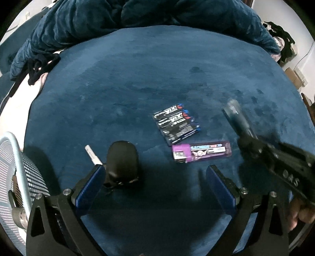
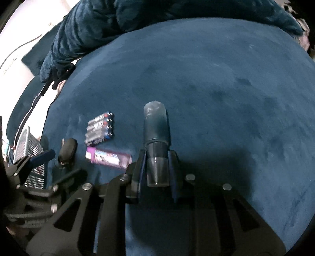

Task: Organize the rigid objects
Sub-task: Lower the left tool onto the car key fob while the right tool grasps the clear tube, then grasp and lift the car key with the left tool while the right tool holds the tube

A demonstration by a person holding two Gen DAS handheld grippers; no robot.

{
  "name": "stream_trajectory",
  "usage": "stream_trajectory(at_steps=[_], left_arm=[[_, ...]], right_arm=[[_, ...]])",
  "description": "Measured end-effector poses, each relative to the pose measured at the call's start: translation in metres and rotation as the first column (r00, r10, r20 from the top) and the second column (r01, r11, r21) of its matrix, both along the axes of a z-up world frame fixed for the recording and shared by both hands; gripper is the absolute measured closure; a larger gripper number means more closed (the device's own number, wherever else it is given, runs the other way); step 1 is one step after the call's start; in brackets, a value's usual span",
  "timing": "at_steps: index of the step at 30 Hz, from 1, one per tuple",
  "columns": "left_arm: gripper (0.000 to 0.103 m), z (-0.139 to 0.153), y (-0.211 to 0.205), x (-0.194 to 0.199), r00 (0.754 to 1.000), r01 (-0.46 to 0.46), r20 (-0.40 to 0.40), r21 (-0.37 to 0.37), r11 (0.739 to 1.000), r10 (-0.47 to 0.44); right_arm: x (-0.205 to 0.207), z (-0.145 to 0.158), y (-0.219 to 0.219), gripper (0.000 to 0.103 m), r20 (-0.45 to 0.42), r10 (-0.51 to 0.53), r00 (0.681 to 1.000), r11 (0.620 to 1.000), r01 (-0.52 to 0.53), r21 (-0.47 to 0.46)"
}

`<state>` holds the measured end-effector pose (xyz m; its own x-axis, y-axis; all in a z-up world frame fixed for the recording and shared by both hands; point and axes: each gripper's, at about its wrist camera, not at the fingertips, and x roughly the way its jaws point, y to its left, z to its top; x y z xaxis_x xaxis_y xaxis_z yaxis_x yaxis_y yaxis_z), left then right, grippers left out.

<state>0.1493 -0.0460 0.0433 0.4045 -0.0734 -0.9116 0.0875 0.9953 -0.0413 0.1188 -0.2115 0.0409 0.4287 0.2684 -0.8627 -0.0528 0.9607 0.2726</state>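
Note:
My right gripper (image 2: 157,153) is shut on a dark translucent cylinder (image 2: 156,122) with a rounded cap, which sticks out past the fingertips above the blue velvet surface (image 2: 216,78). In the left wrist view the same cylinder (image 1: 236,114) shows blurred at the right. My left gripper (image 1: 155,170) is open, low over the surface. A black key fob (image 1: 122,157) with a metal blade (image 1: 92,155) lies just inside its left finger. A pack of batteries (image 1: 176,124) and a purple lighter (image 1: 200,152) lie ahead, between the two grippers.
A pale mesh basket (image 1: 11,157) stands off the surface's left edge. A crumpled blue blanket (image 1: 137,13) lies along the far edge, with dark straps (image 1: 37,67) at the far left. A hand (image 1: 301,214) holds the right gripper.

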Motion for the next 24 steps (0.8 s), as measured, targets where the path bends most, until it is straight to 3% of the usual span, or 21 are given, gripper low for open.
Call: stream_trajectory(at_steps=[7,14,18,24], left_arm=[[0.001,-0.005,-0.007,0.006,1.0,-0.016,-0.01,-0.008,1.0,0.016],[0.001,-0.004,-0.009,0.009,0.999,-0.033,-0.002,-0.045,0.998,0.033],[0.002,-0.004,-0.001,0.024,0.995,-0.102,0.006,-0.058,0.993,0.103],[0.005,-0.01,-0.007,0.047,0.994,-0.11,-0.018,-0.074,0.991,0.109]], right_arm=[[0.013,-0.005,0.004,0.076,-0.001,0.001,1.0,1.0,-0.001,0.019],[0.01,-0.005,-0.006,0.077,-0.001,-0.043,0.999,0.996,0.043,0.076],[0.008,-0.006,-0.009,0.077,-0.01,-0.05,0.999,0.994,0.051,0.096],[0.01,-0.008,-0.01,0.076,-0.015,-0.052,0.999,0.993,0.053,0.109]])
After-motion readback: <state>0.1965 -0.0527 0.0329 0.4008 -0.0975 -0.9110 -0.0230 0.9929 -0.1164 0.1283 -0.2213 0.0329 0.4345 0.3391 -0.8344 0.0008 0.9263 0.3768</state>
